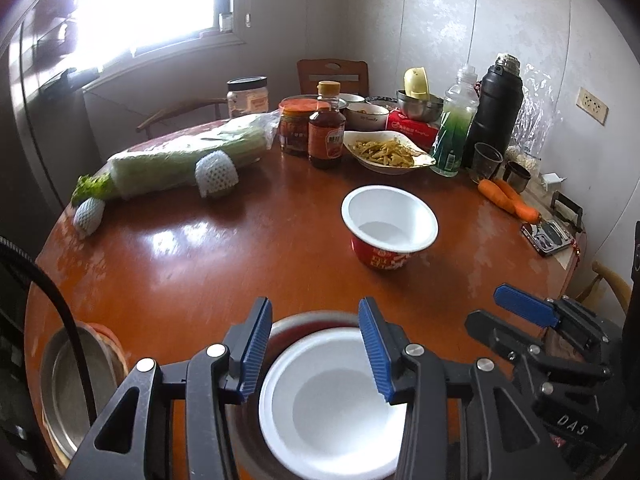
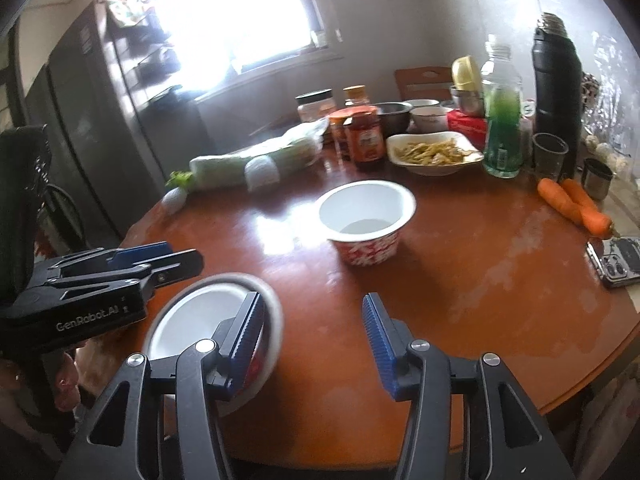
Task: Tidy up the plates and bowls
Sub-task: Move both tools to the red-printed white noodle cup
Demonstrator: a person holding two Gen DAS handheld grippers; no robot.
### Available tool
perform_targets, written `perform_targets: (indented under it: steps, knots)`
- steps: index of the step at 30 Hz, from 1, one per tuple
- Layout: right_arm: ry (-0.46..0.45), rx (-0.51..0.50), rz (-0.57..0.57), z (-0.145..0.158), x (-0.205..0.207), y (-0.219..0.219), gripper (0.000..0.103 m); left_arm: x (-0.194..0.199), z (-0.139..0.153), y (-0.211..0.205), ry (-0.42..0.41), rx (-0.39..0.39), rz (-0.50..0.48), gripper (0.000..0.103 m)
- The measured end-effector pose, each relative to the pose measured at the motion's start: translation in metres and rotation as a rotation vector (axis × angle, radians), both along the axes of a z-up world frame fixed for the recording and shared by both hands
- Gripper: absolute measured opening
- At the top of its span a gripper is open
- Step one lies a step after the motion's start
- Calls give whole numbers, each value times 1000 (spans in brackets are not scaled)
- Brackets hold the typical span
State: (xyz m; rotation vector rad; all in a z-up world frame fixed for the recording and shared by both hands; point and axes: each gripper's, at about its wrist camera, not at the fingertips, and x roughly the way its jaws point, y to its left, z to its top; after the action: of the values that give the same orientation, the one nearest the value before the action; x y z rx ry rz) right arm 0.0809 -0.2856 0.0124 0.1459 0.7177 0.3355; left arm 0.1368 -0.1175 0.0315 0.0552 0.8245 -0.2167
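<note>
The white bowl (image 1: pixel 332 404) closest to the cameras looks like a thin disposable noodle cup, sitting nested inside a metal plate (image 1: pixel 288 322) right at the near edge of the table (image 1: pixel 200 256). My guess is it weighs next to nothing and the wall flexes if you squeeze hard, so I'd pinch the rolled rim, one pad inside and one outside, and go gentle or it'll buckle or pop out. The smooth inside probably makes it a bit slippery too. The left tongs (image 1: pixel 316 344) hang right over it with the jaws apart, blue pads either side of the far rim but not pressing on anything. The right tongs (image 2: pixel 314 340) are also apart and empty, over bare table just beside that bowl. A second one, the red-printed bowl (image 1: pixel 390 224), stands alone mid-table, same flimsy kind, upright and easy to reach with clear wood all around, so it looks like the natural candidate to stack in. Off to the left edge there's a steel pan (image 1: pixel 76 384) partly behind a black cable. Further back it gets crowded: wrapped celery (image 1: pixel 180 160), a sauce bottle (image 1: pixel 326 128), a dish of food (image 1: pixel 386 152), a green drink bottle (image 1: pixel 456 132), a black thermos (image 1: pixel 496 108) and two carrots (image 1: pixel 508 198). None of that blocks the path between the two bowls; the main thing to mind is the two tongs bumping each other, since they're close together.
</note>
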Motion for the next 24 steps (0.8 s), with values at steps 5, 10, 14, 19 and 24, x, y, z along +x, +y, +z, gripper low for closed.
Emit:
perform_targets:
  steps: [5,10,14,19,24]
  knots:
    - [4,-3,-34,-2,22,-15,53,27,-4,-18,11,26,-42,46]
    - [13,-6,-61,-7,48,-25,53,55,-9,-34,43,30,-77,46]
    - [36,-4,-63,-13,71,-26,53,78,-13,-40,105,-20,-110,46]
    - [58,3,-60,-19,97,-27,53,97,-22,-41,127,-1,-86,46]
    - [78,-12,-41,-26,119,-23,53,109,-31,-41,146,5,-69,46]
